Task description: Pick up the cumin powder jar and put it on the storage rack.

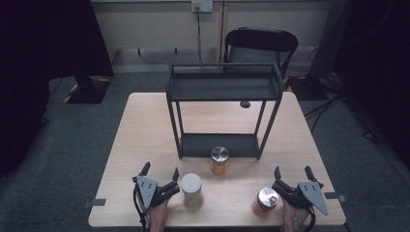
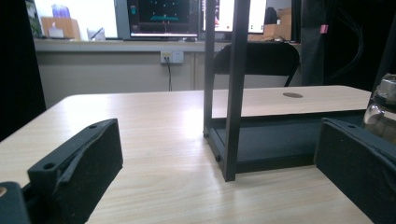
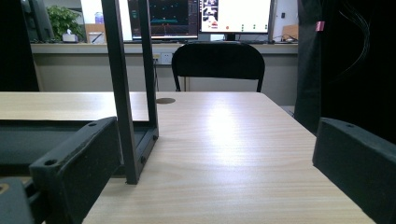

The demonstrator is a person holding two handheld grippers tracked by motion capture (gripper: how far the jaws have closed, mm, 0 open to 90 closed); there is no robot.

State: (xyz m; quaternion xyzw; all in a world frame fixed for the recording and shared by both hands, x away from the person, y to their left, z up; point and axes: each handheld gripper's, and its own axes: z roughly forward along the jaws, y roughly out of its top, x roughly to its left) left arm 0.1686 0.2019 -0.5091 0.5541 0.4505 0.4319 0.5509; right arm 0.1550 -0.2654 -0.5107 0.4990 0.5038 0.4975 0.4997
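Three jars stand near the table's front edge: one with a pale lid (image 1: 192, 190), one with a silver lid and orange contents (image 1: 219, 160), and one with a copper lid (image 1: 265, 200). My left gripper (image 1: 160, 170) rests open just left of the pale-lidded jar, nothing between its jaws. My right gripper (image 1: 292, 171) is open too, just right of the copper-lidded jar. A black two-tier rack (image 1: 225, 87) stands mid-table. In the left gripper view the open gripper (image 2: 218, 135) faces the rack's corner post (image 2: 236, 93), and a glass jar (image 2: 383, 105) peeks in at the right edge. The right gripper (image 3: 215, 135) points past the rack's post (image 3: 119, 84).
The wooden table (image 1: 145, 125) has a small dark round spot (image 1: 245, 104) behind the rack. A black chair (image 1: 261, 43) stands at the far side. Grey carpet surrounds the table, with dark equipment at both sides.
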